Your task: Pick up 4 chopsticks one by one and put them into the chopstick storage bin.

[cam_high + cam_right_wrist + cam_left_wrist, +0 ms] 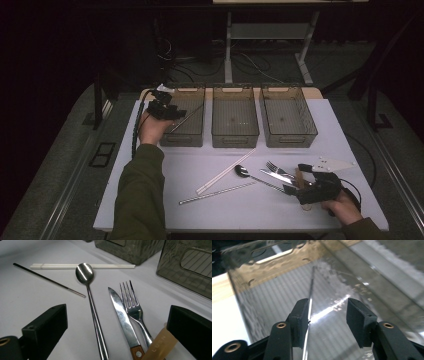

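- Left gripper (172, 114) over the leftmost smoky translucent plastic bin (192, 137) — jaws apart, released; thin dark metal chopstick (310, 307) lies alongside the inner face of one jaw, other jaw well clear, rod slanting down into the bin.
- Right gripper (117, 340) low over the white table (165, 200), jaws spread wide, nothing gripped.
- Ahead of it: long-handled steel spoon (86, 277), wooden-handled steel knife (122, 312), steel fork (132, 307) — side by side, amber translucent handle (160, 342) crossing at the right jaw.
- Farther out: pair of white chopsticks (225, 171), second dark metal chopstick (217, 193).
- Middle bin (235, 137) and right bin (290, 140) beside the first.
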A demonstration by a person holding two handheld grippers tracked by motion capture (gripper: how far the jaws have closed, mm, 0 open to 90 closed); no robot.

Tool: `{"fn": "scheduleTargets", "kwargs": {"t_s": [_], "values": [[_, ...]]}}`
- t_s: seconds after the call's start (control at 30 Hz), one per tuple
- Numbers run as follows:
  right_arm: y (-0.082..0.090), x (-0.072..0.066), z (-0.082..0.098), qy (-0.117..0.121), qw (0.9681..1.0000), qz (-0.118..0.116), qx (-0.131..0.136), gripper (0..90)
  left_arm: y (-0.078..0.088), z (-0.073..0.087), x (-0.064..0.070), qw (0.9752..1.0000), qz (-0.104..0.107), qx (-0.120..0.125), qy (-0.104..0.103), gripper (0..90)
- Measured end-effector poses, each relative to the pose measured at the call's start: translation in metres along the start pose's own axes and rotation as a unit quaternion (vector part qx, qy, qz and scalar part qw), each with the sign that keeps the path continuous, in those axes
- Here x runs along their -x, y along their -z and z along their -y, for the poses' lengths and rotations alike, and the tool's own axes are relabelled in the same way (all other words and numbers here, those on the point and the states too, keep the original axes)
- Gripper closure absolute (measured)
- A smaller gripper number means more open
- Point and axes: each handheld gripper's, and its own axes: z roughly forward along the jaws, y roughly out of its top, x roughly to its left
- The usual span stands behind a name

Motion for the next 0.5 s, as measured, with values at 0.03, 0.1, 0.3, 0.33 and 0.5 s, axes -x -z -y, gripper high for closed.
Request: {"fn": "scheduleTargets", "kwargs": {"t_s": [0.03, 0.1, 0.3, 0.33, 0.5], "values": [[0.000, 0.000, 0.000, 0.000, 1.0000, 0.000, 0.000, 3.2, 0.003, -0.001, 0.001, 1.0000, 0.006, 0.002, -0.004, 45.7], [0.000, 0.000, 0.000, -0.001, 1.0000, 0.001, 0.000, 3.2, 0.009, -0.001, 0.004, 0.9998, 0.014, 0.010, -0.014, 44.7], [0.000, 0.000, 0.000, -0.001, 1.0000, 0.004, 0.002, 3.2, 0.027, 0.000, 0.012, 0.9984, 0.034, 0.034, -0.032, 43.4], [0.000, 0.000, 0.000, -0.002, 1.0000, 0.004, 0.002, 3.2, 0.029, 0.000, 0.013, 0.9981, 0.038, 0.035, -0.032, 42.6], [0.000, 0.000, 0.000, -0.003, 1.0000, 0.006, 0.003, 3.2, 0.040, 0.003, 0.023, 0.9972, 0.047, 0.036, -0.046, 38.5]]}}
